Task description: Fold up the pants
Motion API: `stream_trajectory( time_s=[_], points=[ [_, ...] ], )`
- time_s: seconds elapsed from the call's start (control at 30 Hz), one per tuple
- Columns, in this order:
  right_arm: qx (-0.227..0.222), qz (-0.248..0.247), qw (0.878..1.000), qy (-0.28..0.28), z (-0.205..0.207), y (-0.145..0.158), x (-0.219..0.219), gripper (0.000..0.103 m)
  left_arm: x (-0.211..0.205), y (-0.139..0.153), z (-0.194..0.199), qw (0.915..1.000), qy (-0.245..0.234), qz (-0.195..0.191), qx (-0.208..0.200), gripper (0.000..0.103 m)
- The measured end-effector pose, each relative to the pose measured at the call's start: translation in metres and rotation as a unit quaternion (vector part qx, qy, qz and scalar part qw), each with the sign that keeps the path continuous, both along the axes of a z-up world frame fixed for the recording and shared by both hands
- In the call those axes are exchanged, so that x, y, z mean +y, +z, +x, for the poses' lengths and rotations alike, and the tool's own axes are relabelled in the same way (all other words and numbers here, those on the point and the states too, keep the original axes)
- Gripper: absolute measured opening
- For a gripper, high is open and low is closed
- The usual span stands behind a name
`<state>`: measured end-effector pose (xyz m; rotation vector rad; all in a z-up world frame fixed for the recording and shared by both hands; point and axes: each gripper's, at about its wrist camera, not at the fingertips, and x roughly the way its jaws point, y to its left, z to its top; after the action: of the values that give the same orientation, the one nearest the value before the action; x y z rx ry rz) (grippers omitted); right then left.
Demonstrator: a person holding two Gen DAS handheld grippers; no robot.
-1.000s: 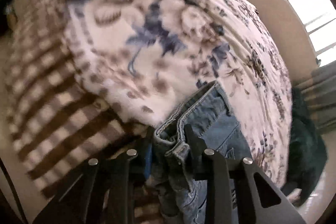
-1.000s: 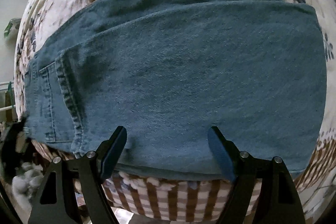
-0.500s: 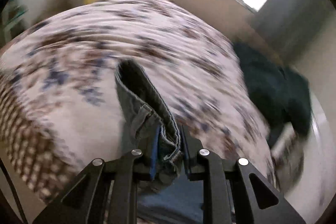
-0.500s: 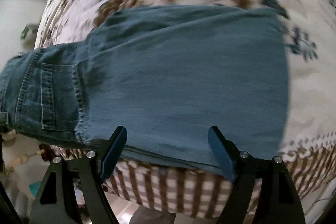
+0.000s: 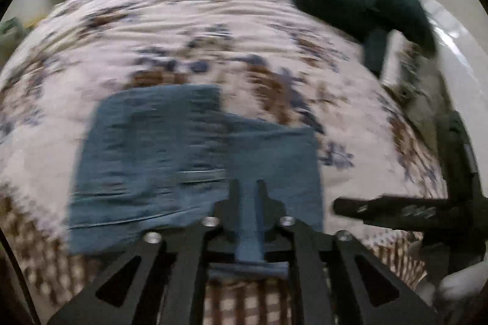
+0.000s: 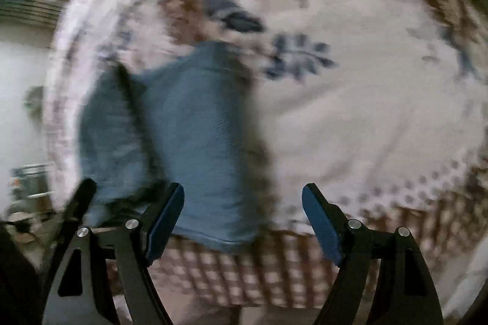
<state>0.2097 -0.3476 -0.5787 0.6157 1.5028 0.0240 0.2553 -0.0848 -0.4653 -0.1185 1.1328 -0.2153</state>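
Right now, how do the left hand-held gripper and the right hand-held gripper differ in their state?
The left hand-held gripper is shut on a strip of the blue jeans; the right hand-held gripper is open and holds nothing. The left one has denim between its fingers, while the right one's blue pads stand wide apart with the bedspread visible between them. Both point toward the jeans on the floral bed.

My left camera looks down over the bed (image 5: 189,20) from its near edge. My right looks likewise, close. Both share the jeans (image 5: 170,148).
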Motion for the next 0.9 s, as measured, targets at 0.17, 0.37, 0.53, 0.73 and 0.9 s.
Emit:
stream_trajectory(
  time_s=[0.17, 0.37, 0.53, 0.73, 0.9],
  points=[
    [-0.022, 0.108, 0.993, 0.041, 0.039, -0.010, 0.037, 0.082, 0.068, -0.003, 0.014, 0.9864, 0.100, 0.130, 0.014, 0.098],
    [0.024, 0.158, 0.983, 0.092, 0.094, -0.083, 0.102, 0.088, 0.140, -0.051, 0.037, 0.9555, 0.157, 0.238, 0.076, 0.098],
    [0.015, 0.159, 0.985, 0.069, 0.097, -0.087, 0.129, 0.038, 0.163, -0.078, 0.039, 0.9526, 0.166, 0.228, 0.115, 0.098],
    [-0.036, 0.133, 0.988, 0.074, 0.072, -0.040, 0.124, 0.020, 0.171, -0.061, 0.034, 0.9590, 0.170, 0.194, 0.117, 0.098],
    [-0.073, 0.100, 0.992, 0.029, 0.035, 0.020, 0.056, 0.018, 0.168, -0.032, 0.028, 0.9728, 0.160, 0.129, 0.106, 0.098]
  ],
)
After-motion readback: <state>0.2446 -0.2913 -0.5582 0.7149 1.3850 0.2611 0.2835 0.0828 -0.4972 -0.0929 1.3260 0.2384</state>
